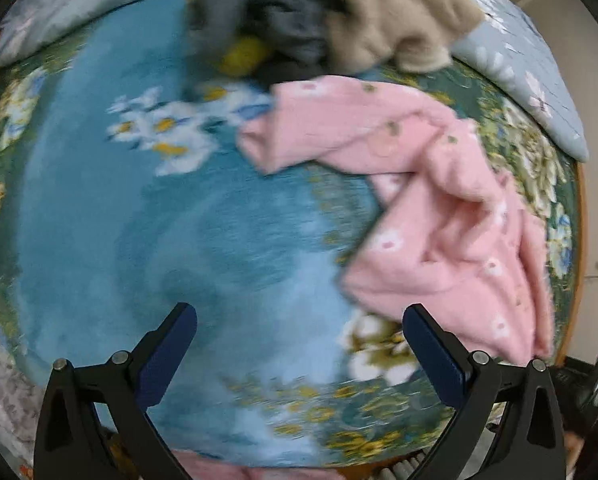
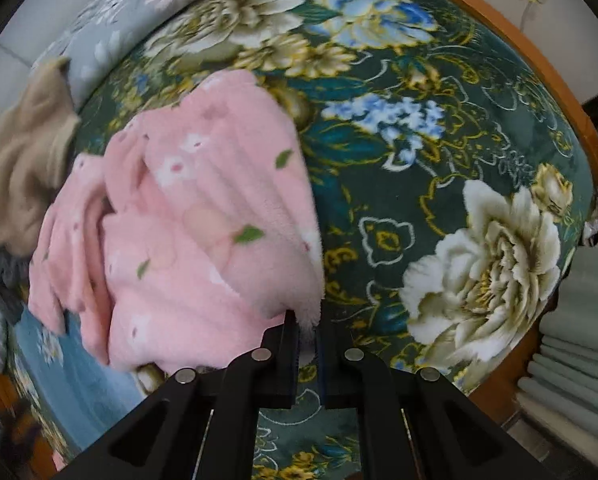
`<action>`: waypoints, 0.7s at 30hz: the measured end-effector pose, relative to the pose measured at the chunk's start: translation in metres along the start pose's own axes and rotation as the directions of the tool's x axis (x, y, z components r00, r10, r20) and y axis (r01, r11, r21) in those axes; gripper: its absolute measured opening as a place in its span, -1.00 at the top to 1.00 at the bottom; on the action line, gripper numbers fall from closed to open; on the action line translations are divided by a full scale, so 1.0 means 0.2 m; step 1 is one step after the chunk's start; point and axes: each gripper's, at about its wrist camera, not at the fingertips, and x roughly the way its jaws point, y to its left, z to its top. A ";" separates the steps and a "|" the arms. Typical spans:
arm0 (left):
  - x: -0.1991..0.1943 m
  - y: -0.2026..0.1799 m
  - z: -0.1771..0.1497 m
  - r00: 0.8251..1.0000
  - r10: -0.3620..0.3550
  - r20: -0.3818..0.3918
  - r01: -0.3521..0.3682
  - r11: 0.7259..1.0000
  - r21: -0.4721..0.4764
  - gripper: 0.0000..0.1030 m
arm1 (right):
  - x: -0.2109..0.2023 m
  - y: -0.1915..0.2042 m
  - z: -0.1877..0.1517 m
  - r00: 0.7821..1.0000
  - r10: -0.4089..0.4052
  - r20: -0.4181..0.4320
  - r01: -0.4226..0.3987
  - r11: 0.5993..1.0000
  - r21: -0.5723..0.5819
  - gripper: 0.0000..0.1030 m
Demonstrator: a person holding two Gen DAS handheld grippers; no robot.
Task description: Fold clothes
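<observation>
The right gripper point(image 2: 308, 326) clamps its fingers on the fuzzy hem of a pink flowered garment point(image 2: 203, 216), which spreads away to the upper left of those fingers across a bed under a floral blanket point(image 2: 439, 208). The pinched edge shows only as a white tuft between the closed fingers; how much cloth lies inside them cannot be made out. The left gripper point(image 1: 299, 354) hangs over the bed with its fingers spread wide and nothing between them; below and ahead of them lies bare blue blanket point(image 1: 139, 220), smeared by motion blur. From that side the pink garment point(image 1: 439, 216) lies crumpled ahead and to the right of the right-hand finger, its near edge just beside the fingertip, though whether they touch is unclear. Far ahead of the left fingers a heap of other clothes is hard to read: a tan piece point(image 1: 395, 16), grey cloth point(image 1: 267, 12) and a yellow patch point(image 1: 243, 54) run together in the blur. A pale flowered pillow point(image 1: 531, 80) is cut off at the upper right. To the right of the right fingers the blanket lies open as far as the orange wooden bed frame point(image 2: 539, 68). A strip of pink point(image 1: 219, 468) is cut off at the bottom edge between the left gripper's arms.
</observation>
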 end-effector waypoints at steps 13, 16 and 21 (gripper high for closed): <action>0.40 -0.62 0.38 0.950 -0.267 -0.160 0.264 0.964 -0.039 -0.09 | 0.03 -0.05 0.05 0.998 0.038 -0.041 -0.036 0.997 0.061 0.86; 0.50 -0.64 0.43 0.924 -0.318 -0.213 0.295 0.946 -0.134 0.50 | 0.04 -0.04 0.05 0.998 0.039 -0.048 -0.036 0.997 0.074 0.86; 0.51 -0.57 0.46 0.915 -0.350 -0.200 0.305 0.926 -0.224 0.91 | 0.03 -0.02 0.06 0.998 0.038 -0.054 -0.034 0.996 0.083 0.86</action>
